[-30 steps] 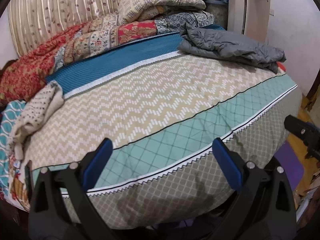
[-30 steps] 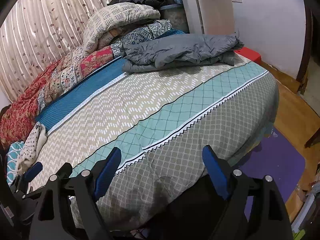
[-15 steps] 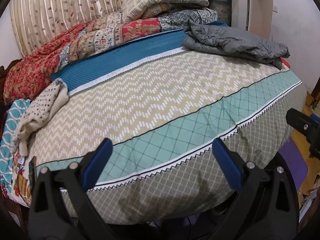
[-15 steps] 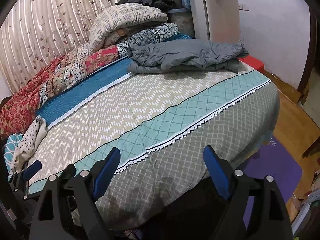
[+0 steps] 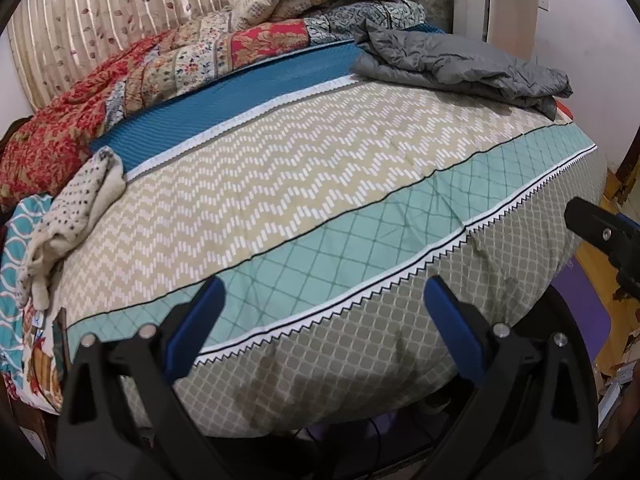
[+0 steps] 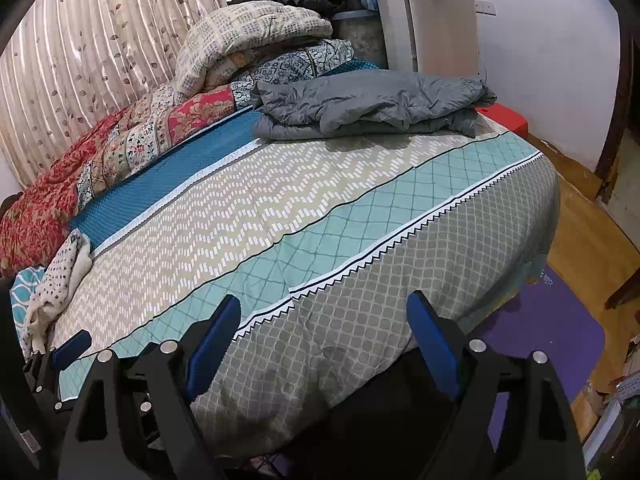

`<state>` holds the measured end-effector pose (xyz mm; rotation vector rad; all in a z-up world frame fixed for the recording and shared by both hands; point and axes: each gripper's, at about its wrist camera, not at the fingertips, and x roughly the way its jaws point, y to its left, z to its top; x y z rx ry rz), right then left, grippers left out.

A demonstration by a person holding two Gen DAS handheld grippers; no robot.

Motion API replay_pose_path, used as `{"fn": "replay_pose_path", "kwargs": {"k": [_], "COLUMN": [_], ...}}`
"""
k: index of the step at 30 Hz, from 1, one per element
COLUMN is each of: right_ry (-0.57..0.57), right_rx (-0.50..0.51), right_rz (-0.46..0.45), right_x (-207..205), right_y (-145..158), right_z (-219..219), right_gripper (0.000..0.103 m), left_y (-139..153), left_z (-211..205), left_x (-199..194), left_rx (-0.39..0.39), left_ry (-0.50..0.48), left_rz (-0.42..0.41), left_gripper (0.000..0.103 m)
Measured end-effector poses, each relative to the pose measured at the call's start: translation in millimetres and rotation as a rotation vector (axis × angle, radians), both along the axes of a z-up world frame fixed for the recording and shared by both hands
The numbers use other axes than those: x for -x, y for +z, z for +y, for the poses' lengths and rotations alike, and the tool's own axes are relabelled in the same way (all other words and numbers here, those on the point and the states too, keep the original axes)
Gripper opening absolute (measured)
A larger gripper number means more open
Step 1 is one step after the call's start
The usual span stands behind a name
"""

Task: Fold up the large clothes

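A crumpled grey padded jacket (image 5: 460,64) lies at the far right corner of the bed; it also shows in the right wrist view (image 6: 368,104). A cream dotted garment (image 5: 76,212) lies bunched at the bed's left edge, also in the right wrist view (image 6: 60,280). My left gripper (image 5: 324,296) is open and empty, over the bed's near edge. My right gripper (image 6: 324,312) is open and empty, also at the near edge. Both are far from the jacket. The right gripper's body (image 5: 604,232) shows at the right of the left wrist view.
The bed has a patterned cover (image 5: 304,184) in beige, teal and grey bands. Folded quilts (image 6: 224,92) are piled along the far side by a curtain. A white appliance (image 6: 428,20) stands behind. A purple mat (image 6: 548,336) lies on the wooden floor at right.
Both grippers have risen and tilted slightly, so the bed sits lower in both views. Both stay open. The clothes have not moved.
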<state>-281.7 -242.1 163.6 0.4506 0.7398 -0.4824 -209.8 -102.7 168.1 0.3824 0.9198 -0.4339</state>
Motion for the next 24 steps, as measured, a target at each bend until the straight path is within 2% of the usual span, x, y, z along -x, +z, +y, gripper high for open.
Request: {"fn": "replay_pose_path", "kwargs": {"k": [24], "right_ry": [0.024], "right_rx": [-0.031], "right_rz": [0.029], "right_x": [-4.6], "right_y": [-8.4], "right_z": [-1.6], "right_gripper": [0.041], "left_y": [-6.6], "left_z": [2.6], "left_x": [1.1], "left_rx": [-0.019], "left_ry": [-0.015], "left_rz": [0.04], "left_gripper": [0.096]}}
